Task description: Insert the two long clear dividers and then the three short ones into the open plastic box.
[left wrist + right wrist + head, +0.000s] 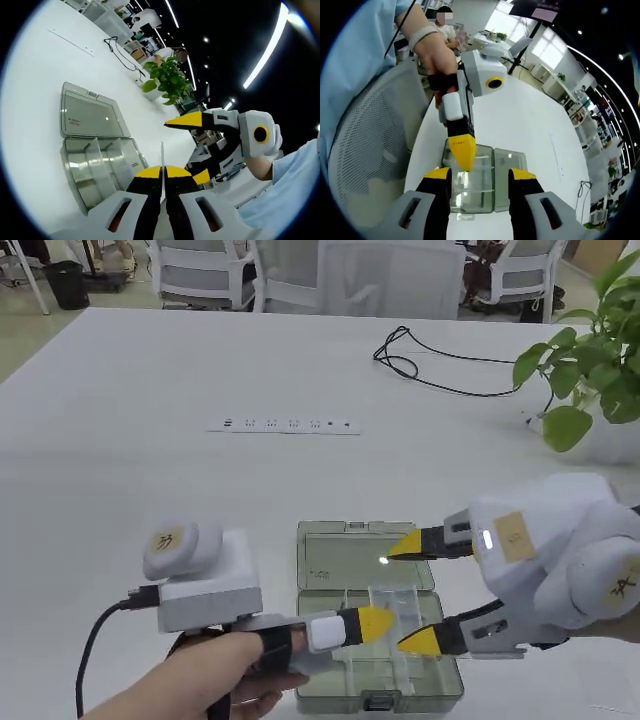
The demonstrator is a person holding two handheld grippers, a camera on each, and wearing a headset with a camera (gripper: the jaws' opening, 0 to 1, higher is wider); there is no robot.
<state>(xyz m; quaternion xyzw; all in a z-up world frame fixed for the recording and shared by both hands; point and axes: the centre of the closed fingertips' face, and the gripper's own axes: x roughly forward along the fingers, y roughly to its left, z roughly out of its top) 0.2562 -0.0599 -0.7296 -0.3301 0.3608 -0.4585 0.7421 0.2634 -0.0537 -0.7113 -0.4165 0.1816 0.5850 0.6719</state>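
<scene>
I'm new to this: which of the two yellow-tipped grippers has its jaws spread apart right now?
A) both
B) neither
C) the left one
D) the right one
D: the right gripper shows its jaws wide apart in its own view, while the left gripper is pinched shut on a thin clear divider.

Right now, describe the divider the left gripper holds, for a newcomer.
On the white table sits the open plastic box. Over its tray the left gripper is shut on a clear divider; unlike those seated in the tray, it stands edge-on between yellow-tipped jaws.
</scene>
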